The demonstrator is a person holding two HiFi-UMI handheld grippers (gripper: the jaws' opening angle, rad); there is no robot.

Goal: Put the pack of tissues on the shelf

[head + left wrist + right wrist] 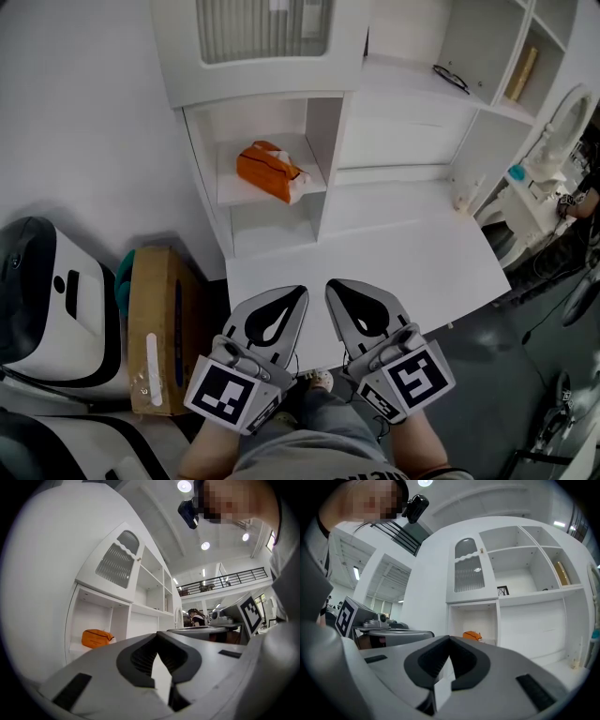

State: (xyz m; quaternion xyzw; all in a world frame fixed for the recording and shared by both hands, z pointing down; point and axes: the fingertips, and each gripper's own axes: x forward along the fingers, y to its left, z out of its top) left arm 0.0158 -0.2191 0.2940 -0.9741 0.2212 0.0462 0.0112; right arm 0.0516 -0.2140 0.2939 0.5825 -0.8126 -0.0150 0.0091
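Observation:
The orange pack of tissues (272,172) lies in the open middle compartment of the white shelf unit (319,131), on its board. It also shows far off in the left gripper view as an orange pack (96,638) and in the right gripper view as a small orange pack (472,635). My left gripper (302,292) and right gripper (331,285) hover side by side over the front edge of the white desk (403,253), well short of the shelf. Both are shut with nothing between the jaws; the left tips (158,637) and the right tips (449,640) meet.
A brown cardboard box (159,328) and a white-and-black machine (47,300) stand on the floor at the left. Glasses (452,78) lie on an upper ledge, and a yellowish item (522,73) leans in a right-hand cubby. The person's legs show below the grippers.

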